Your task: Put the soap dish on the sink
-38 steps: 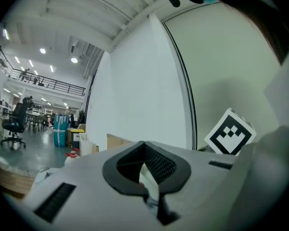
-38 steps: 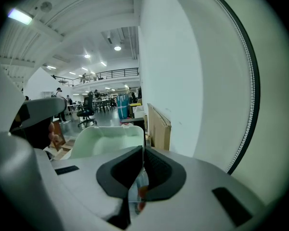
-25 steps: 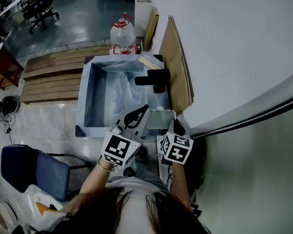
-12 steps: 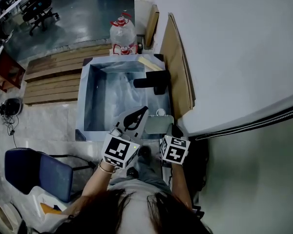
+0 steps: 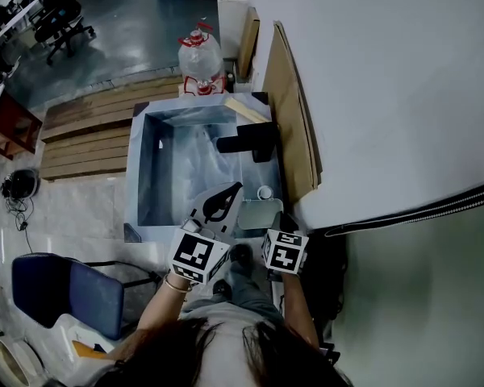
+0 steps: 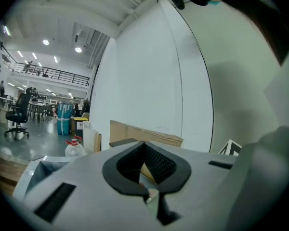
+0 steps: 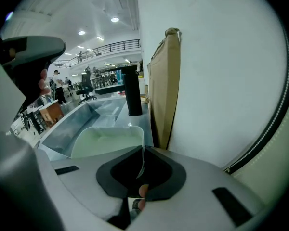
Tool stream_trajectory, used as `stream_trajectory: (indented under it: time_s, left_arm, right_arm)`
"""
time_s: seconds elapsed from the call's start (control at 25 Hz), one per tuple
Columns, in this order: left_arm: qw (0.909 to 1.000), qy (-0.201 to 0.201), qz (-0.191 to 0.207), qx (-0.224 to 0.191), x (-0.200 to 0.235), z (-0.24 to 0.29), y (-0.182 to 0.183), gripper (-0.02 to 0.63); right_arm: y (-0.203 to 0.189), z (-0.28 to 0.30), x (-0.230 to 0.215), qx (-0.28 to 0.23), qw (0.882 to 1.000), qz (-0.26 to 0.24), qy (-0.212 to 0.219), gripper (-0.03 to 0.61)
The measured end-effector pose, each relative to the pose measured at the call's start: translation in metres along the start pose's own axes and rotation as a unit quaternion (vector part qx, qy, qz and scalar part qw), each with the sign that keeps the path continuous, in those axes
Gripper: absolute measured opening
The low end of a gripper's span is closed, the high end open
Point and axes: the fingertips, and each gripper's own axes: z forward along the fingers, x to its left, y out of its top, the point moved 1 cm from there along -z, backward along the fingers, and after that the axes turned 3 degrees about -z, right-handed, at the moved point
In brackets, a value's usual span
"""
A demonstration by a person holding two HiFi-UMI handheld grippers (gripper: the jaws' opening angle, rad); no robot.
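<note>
Green soap dish (image 7: 111, 138) in right claw (image 7: 140, 170)

Ahead of the right claw (image 7: 140, 171) the sink (image 5: 134, 176) ledge is narrow: a small white cup (image 5: 264, 192) sits just ahead, the black tap (image 5: 246, 139) farther on. Cardboard (image 5: 286, 111) and the wall (image 5: 371, 95) close its right side; the basin (image 5: 181, 168) to its left lies open.
</note>
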Motion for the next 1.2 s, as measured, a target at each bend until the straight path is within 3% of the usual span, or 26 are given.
stream_trajectory:
  time_s: [0.6, 1.2]
  left_arm:
    - [0.9998, 0.001, -0.006, 0.019, 0.002, 0.007, -0.017, 0.008]
    - [0.9999, 0.007, -0.007, 0.011, 0.005, -0.006, -0.011, 0.008]
  right_arm:
    - [-0.017, 0.020, 0.001, 0.030, 1.000, 0.000, 0.006, 0.031]
    - [-0.021, 0.021, 0.002, 0.040, 0.999, 0.012, 0.002, 0.031]
